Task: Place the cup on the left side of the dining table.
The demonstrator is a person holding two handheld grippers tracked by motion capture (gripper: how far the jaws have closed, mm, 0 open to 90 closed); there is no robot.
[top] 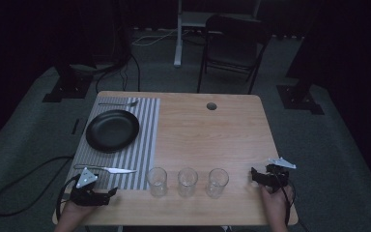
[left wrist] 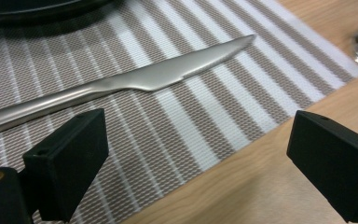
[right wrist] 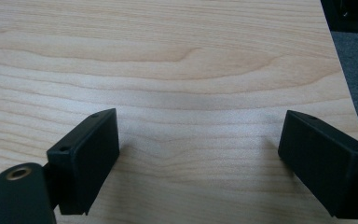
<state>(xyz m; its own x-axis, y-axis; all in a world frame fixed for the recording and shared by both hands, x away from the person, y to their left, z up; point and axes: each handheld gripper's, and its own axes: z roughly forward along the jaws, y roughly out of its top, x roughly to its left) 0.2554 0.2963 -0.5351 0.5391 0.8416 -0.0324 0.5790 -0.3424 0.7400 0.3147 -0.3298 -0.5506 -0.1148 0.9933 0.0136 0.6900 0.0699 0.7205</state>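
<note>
At the near left corner of the bench (top: pixel 212 130), your left claw (top: pixel 110 192) sits with its jaws spread wide, gripping nothing, touching nothing. Knife (left wrist: pixel 135 80) lies flat on the striped placemat (left wrist: pixel 205 116) just ahead of that claw, apart from it, blade tip toward the glasses, handle running off to the left. Black plate (top: pixel 112 129) sits farther back on the same mat. Nearest glass (top: pixel 157 181) stands just right of the mat edge. Near the right edge, your right claw (top: pixel 254 175) is likewise wide apart over bare wood, holding nothing, well apart from the knife.
</note>
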